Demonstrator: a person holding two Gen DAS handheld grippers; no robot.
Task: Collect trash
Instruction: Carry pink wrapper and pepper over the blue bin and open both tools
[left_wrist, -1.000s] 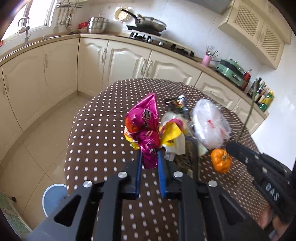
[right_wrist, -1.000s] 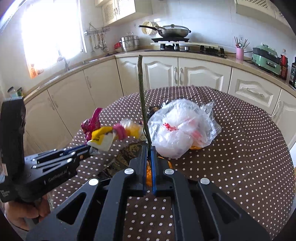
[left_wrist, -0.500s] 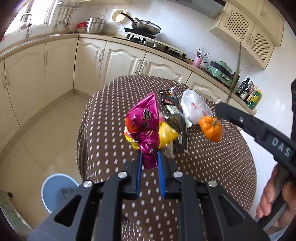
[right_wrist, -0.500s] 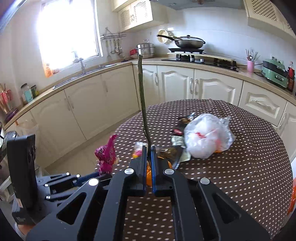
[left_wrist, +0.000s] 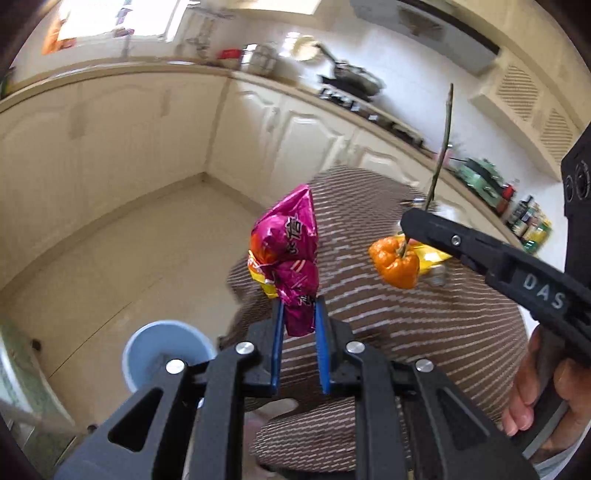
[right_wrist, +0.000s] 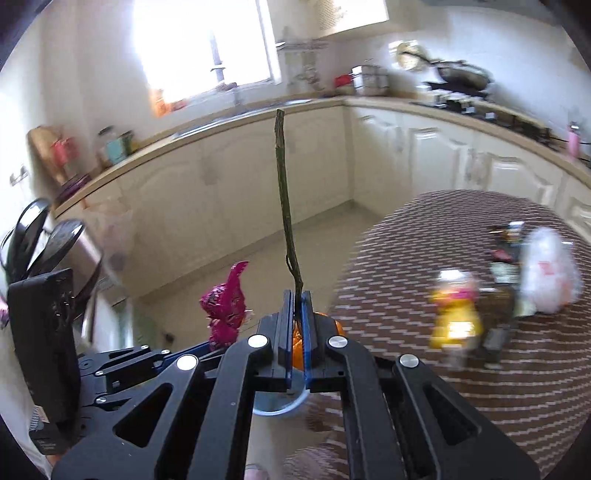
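My left gripper (left_wrist: 298, 314) is shut on a crumpled magenta snack bag (left_wrist: 286, 243), held in the air over the table's near edge; the bag also shows in the right wrist view (right_wrist: 226, 306). My right gripper (right_wrist: 295, 306) is shut on the long green stem (right_wrist: 284, 206) of a small orange pumpkin (left_wrist: 395, 260) that hangs below the fingers. In the left wrist view the right gripper (left_wrist: 408, 221) is to the right of the bag. A light blue trash bin (left_wrist: 164, 352) stands on the floor below and to the left.
The round table with the brown dotted cloth (right_wrist: 461, 387) still carries a white plastic bag (right_wrist: 548, 271), a yellow wrapper (right_wrist: 454, 321) and dark wrappers (right_wrist: 496, 306). Cream cabinets (left_wrist: 110, 140) ring the room, with tiled floor (left_wrist: 129, 258) between.
Both grippers have swung left off the table towards the floor and bin, carrying the snack bag and the pumpkin. The trash pile has slid to the right of the views.
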